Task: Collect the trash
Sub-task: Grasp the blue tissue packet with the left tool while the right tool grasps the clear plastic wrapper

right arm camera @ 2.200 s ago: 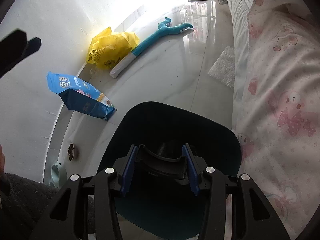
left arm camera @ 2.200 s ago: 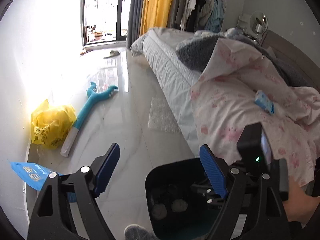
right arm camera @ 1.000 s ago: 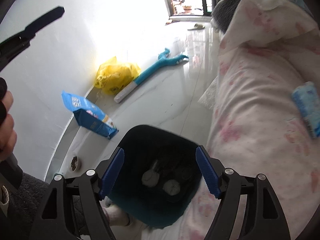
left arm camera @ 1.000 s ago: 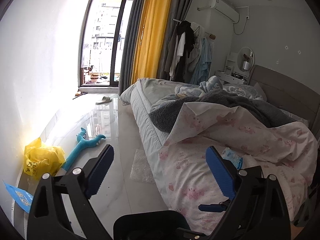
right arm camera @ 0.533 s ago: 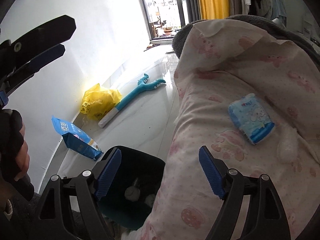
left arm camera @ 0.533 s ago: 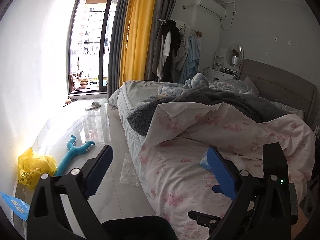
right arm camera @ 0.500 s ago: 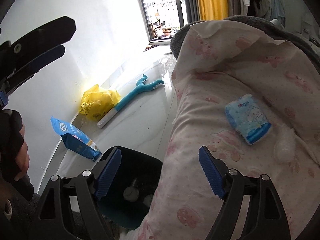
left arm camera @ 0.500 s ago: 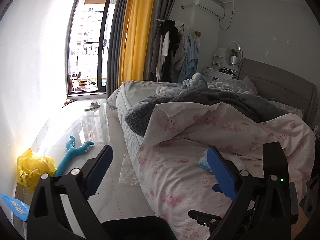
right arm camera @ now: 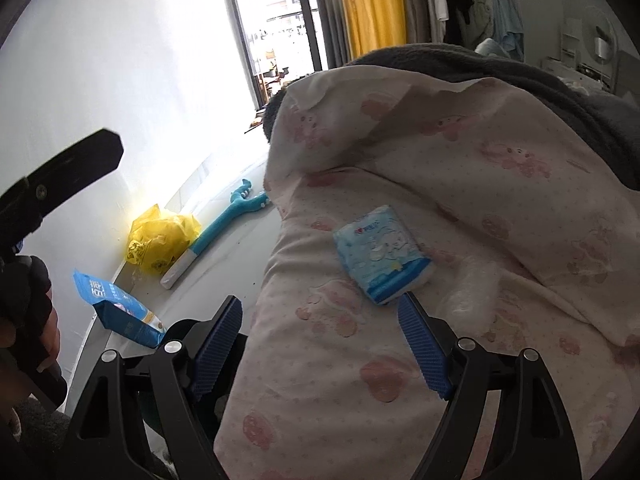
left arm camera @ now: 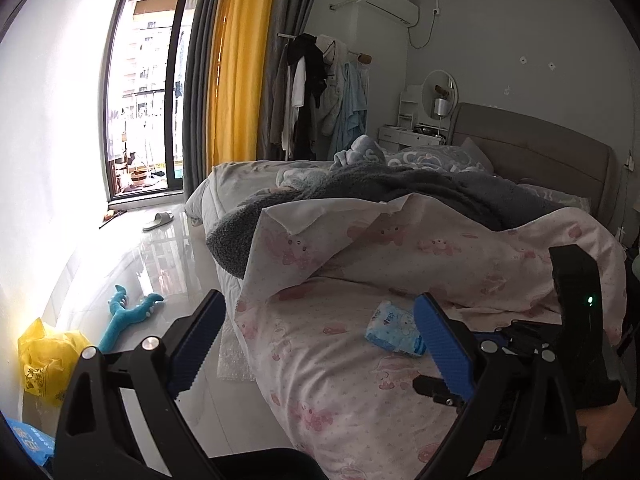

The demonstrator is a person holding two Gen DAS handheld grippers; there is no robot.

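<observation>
A light blue tissue pack lies on the pink patterned quilt of the bed; it also shows in the left wrist view. A clear crumpled plastic piece lies just right of it. My right gripper is open and empty, its tips just short of the pack. My left gripper is open and empty above the bed edge, the pack by its right finger. The black trash bin stands on the floor beside the bed, mostly hidden; its rim shows in the left wrist view.
On the floor by the wall lie a yellow plastic bag, a blue snack bag and a teal long-handled toy. A bubble wrap piece lies by the bed. A grey blanket covers the bed's far part.
Both grippers have risen from the bin toward the bed. The right gripper, shut earlier, has opened and come closer to the tissue pack.
</observation>
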